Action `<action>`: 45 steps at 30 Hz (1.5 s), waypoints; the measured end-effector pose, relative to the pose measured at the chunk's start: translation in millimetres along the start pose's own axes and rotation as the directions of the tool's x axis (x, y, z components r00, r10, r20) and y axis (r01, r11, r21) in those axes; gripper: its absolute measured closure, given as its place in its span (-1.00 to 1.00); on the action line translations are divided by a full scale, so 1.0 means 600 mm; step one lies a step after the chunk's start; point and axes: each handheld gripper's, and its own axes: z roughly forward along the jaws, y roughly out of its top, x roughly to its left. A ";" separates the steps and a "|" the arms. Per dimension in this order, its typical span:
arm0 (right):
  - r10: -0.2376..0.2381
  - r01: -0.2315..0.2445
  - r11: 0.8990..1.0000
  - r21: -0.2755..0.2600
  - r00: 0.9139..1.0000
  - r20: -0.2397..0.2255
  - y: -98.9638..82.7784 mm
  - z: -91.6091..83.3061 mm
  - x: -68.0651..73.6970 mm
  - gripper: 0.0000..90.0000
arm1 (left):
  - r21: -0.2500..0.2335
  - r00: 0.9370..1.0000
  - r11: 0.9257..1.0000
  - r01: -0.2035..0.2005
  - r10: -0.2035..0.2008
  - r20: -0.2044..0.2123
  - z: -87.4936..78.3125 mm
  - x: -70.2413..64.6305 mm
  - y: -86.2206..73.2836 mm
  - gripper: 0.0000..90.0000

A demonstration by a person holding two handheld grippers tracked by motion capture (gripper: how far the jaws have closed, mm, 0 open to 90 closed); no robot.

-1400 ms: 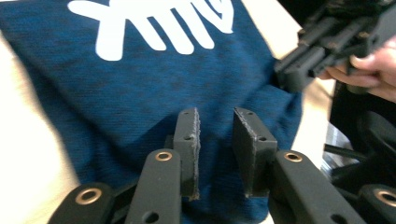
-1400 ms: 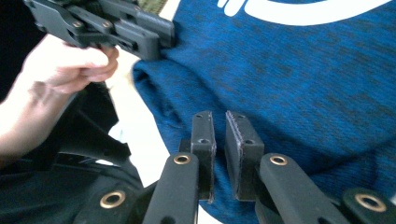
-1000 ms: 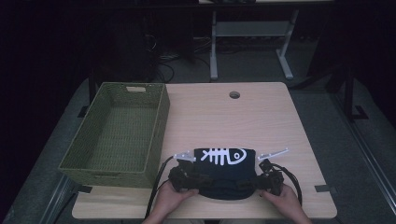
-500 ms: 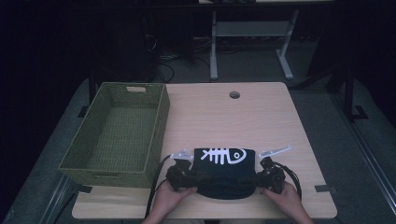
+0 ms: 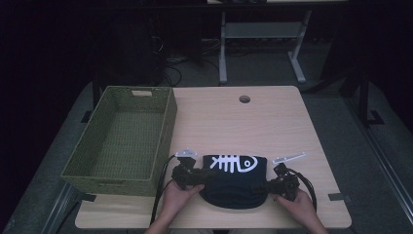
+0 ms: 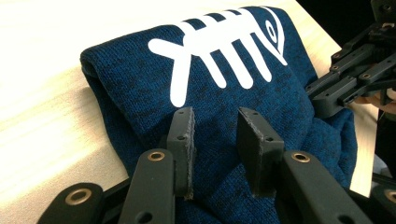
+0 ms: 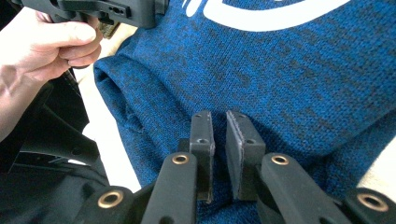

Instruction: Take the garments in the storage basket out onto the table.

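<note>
Pale wooden surface (image 5: 272, 122), lower centre: folded dark-blue knit jumper with white fishbone print (image 5: 234, 178). Left claw (image 6: 215, 135) parted, just opening; right claw (image 7: 218, 133) slightly apart, closing; neither visibly clamping. Recommend gripping all layers evenly before lifting.

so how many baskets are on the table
1. The green woven basket stands along the table's left side, beside the folded blue garment with the fish-skeleton print. Nothing in these views suggests another basket hidden anywhere.

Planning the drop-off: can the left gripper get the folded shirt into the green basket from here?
Probably yes. The green basket sits open-topped directly beside the left gripper, with nothing between them; the folded shirt lies at its jaws.
</note>
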 end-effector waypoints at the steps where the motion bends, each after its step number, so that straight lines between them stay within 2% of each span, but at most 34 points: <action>1: -0.002 0.002 1.000 0.003 1.000 -0.002 0.001 0.000 0.000 0.76 | -0.014 1.000 1.000 -0.006 0.006 0.008 -0.003 -0.003 0.003 0.46; 3: -0.010 0.010 1.000 -0.004 1.000 -0.006 0.009 -0.004 0.006 0.75 | -0.042 1.000 0.999 -0.012 0.013 0.023 -0.007 -0.008 0.009 0.45; 6: -0.020 0.018 0.998 -0.061 1.000 -0.018 0.025 -0.008 0.013 0.74 | -0.070 1.000 0.998 -0.003 0.005 0.022 -0.004 -0.007 0.017 0.44; 11: -0.011 0.011 0.995 -0.100 1.000 0.000 0.068 0.004 0.013 0.72 | -0.046 1.000 0.999 0.017 -0.017 0.008 0.013 0.000 0.026 0.42; 14: 0.005 -0.003 0.998 -0.067 0.999 0.035 0.080 0.016 0.001 0.72 | -0.021 1.000 0.999 0.027 -0.027 0.002 0.023 0.006 0.024 0.42; 17: 0.015 -0.013 0.999 -0.033 0.998 0.059 0.076 0.030 -0.011 0.73 | -0.025 1.000 1.000 0.013 -0.013 -0.004 0.025 0.005 0.021 0.42; 20: 0.017 -0.015 0.999 -0.041 0.999 0.049 0.074 0.028 -0.011 0.63 | -0.035 1.000 0.999 0.014 -0.015 -0.014 0.018 0.001 0.022 0.38; 24: 0.018 -0.013 0.997 -0.079 0.997 0.070 0.068 0.005 -0.005 0.54 | -0.056 0.999 0.998 0.018 -0.020 -0.039 0.002 -0.003 0.021 0.35; 27: 0.021 -0.010 0.995 -0.101 0.994 0.111 0.058 -0.015 -0.006 0.48 | -0.065 0.998 0.997 0.041 -0.044 -0.051 -0.007 0.001 0.014 0.34; 32: 0.037 -0.016 0.991 -0.136 0.987 0.154 0.041 -0.042 -0.011 0.40 | -0.087 0.994 0.993 0.076 -0.083 -0.069 -0.019 0.005 0.003 0.32; 37: 0.068 -0.041 0.988 -0.150 0.982 0.176 0.028 -0.049 -0.018 0.33 | -0.072 0.990 0.992 0.104 -0.110 -0.089 -0.016 0.012 -0.008 0.26; 39: 0.065 -0.033 0.985 -0.167 0.980 0.186 0.025 -0.050 -0.020 0.33 | -0.079 0.989 0.990 0.117 -0.124 -0.081 -0.015 0.016 -0.010 0.25; 42: 0.069 -0.037 0.984 -0.173 0.980 0.184 0.028 -0.048 -0.019 0.39 | -0.079 0.988 0.989 0.125 -0.131 -0.082 -0.014 0.016 -0.010 0.26; 45: 0.072 -0.037 0.985 -0.169 0.976 0.204 0.031 -0.047 -0.018 0.41 | -0.080 0.986 0.987 0.137 -0.144 -0.081 -0.016 0.018 -0.010 0.24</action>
